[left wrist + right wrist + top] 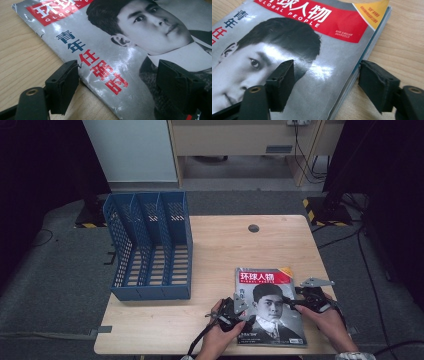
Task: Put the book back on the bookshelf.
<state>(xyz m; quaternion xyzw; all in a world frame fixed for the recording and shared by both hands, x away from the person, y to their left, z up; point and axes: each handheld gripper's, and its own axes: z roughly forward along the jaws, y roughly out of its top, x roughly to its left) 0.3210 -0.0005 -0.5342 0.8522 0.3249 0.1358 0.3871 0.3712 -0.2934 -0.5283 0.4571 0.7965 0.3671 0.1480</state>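
Magazine [130, 62] corners beyond frame edges

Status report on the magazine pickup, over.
Left gripper and right gripper open, straddling opposite edges of the magazine. Magazine flat on the table. Blue file rack stands apart.

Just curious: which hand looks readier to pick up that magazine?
Probably the right gripper: its fingers straddle the magazine at its open page edge. The left gripper straddles the spine edge.

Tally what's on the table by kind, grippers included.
Magazine: 1
Blue file rack: 1
Handheld grippers: 2, left gripper and right gripper, one at each side edge of the magazine
Total: 4
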